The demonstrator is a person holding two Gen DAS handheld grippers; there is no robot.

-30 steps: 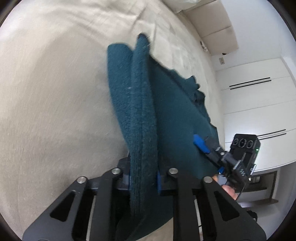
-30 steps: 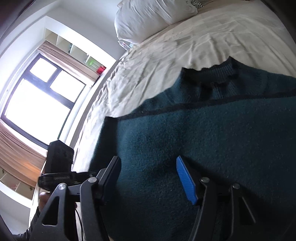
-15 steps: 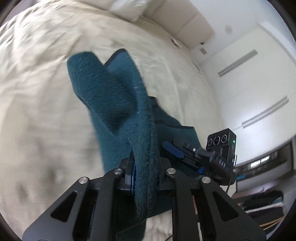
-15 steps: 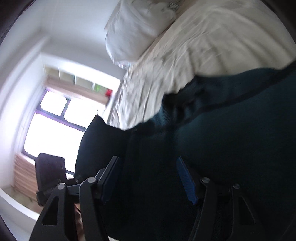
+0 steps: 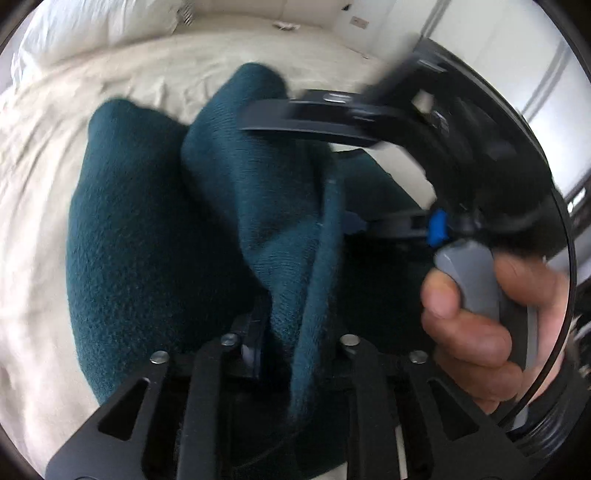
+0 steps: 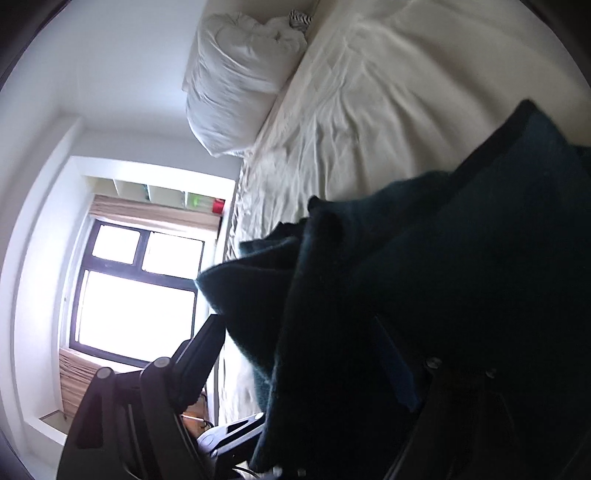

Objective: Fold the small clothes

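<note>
Mid-fold, by the look of it; nothing laid flat or finished.

Far left of the left claw: cream bedsheet [image 5: 44,155], matte, softly creased. White pillow [image 5: 92,26] at the far end, puffy, rumpled.

Dead ahead of the left claw [image 5: 295,343]: teal knit garment [image 5: 155,236], thick, fuzzy, fine ribbing at the edges. Bunched into two rounded humps rising forward of the fingers, deep valley between. Claw nearly closed, pinching a doubled edge of the knit; cloth drapes down between the black fingers.

Right of the left claw: right claw [image 5: 354,225] reaching in across the garment, black, motion-blurred, blue pad showing. Person's hand [image 5: 476,317] wrapped on its grey handle, close by.

Right-wrist view, left to right: bright window [image 6: 136,291] and cubby shelf off to the left; black left finger in silhouette; garment [image 6: 424,295] heaped across the claw [image 6: 295,373], almost black in shadow. Fingers set wide apart; blue pad of the right finger faint behind cloth. Actual contact with the knit: cannot tell. Sheet [image 6: 369,92] beyond, wrinkled.

Left to do, as judged: carry the lifted half over, lay down, smooth, possibly one further fold.
</note>
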